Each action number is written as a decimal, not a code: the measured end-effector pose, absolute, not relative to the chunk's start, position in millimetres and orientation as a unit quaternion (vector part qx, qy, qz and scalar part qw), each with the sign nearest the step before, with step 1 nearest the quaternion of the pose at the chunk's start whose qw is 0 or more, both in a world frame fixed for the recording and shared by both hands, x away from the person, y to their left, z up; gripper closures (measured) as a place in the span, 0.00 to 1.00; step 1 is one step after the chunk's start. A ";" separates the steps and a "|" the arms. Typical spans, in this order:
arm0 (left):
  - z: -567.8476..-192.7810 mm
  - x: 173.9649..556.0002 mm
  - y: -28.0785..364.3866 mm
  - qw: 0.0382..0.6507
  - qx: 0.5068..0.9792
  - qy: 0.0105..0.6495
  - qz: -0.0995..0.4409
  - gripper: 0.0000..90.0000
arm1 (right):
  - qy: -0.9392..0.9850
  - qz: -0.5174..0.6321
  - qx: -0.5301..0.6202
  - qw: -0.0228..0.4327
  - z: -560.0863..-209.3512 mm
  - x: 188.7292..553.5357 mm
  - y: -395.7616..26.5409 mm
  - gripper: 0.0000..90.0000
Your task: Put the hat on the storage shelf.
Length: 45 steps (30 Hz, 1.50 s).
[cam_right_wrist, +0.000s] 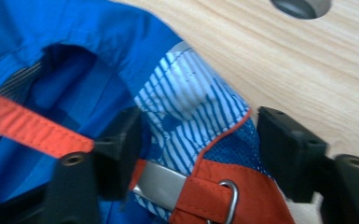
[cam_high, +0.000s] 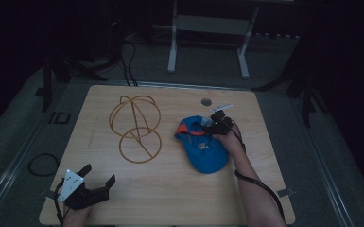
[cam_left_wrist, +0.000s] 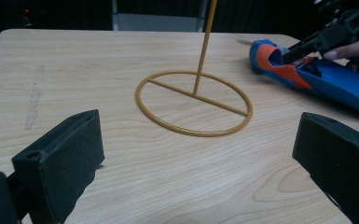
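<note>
The right gripper (cam_right_wrist: 196, 154) is straddling the blue cap (cam_high: 204, 150)'s striped back edge by the orange strap (cam_right_wrist: 32, 128), jaws partly open, pads not yet pressing; the cap is lying at three o'clock from the wire stand (cam_high: 136, 128); closing shallow risks the fabric slipping free; the left gripper (cam_left_wrist: 200, 154) is idling wide open, holding nothing

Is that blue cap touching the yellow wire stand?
Apart. The high view shows bare wood between the cap and the wire stand's base ring; the left gripper view shows the same gap.
</note>
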State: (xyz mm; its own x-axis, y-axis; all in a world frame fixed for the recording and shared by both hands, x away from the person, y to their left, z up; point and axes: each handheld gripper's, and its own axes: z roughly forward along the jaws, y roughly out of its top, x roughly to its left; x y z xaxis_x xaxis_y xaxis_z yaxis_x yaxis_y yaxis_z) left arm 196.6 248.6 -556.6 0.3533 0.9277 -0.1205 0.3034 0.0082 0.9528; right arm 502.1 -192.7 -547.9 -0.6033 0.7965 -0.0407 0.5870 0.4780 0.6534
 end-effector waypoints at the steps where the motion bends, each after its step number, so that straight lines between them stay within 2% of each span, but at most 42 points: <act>1: -556.6 196.4 248.3 0.518 0.637 0.484 0.303 0.03 | 0.846 0.299 0.407 0.173 -549.5 502.0 -191.6 0.40; 2: -556.6 196.4 248.2 0.520 0.637 0.483 0.301 0.03 | 0.851 0.290 0.401 0.175 -551.0 501.6 -190.5 0.42; 4: -556.8 196.5 247.5 0.519 0.638 0.484 0.299 0.03 | 0.853 0.295 0.396 0.169 -550.4 500.4 -189.9 0.53; 5: -556.8 196.5 247.5 0.519 0.638 0.484 0.299 0.03 | 0.853 0.295 0.396 0.169 -550.4 500.4 -189.9 0.53; 9: -556.7 196.5 246.9 0.517 0.641 0.483 0.299 0.03 | 0.857 0.298 0.386 0.165 -549.7 495.4 -187.9 0.70; 10: -556.7 196.6 246.7 0.515 0.641 0.484 0.300 0.03 | 0.859 0.298 0.382 0.164 -549.5 494.1 -187.2 0.81; 11: -556.7 196.7 246.6 0.516 0.641 0.484 0.298 0.03 | 0.863 0.294 0.375 0.166 -548.9 491.5 -185.2 0.88; 15: -556.4 196.7 246.2 0.512 0.643 0.484 0.300 0.03 | 0.862 0.291 0.383 0.162 -547.9 489.3 -183.6 0.93; 23: -555.7 196.5 246.2 0.511 0.642 0.484 0.302 0.03 | 0.847 0.328 0.391 0.150 -534.8 477.9 -190.4 0.94; 31: -555.3 196.4 245.7 0.506 0.641 0.488 0.308 0.03 | 0.831 0.368 0.383 0.162 -506.8 459.2 -198.8 0.94; 45: -549.5 194.1 242.7 0.512 0.638 0.487 0.306 0.03 | 0.796 0.451 0.352 0.198 -439.3 415.6 -211.6 0.94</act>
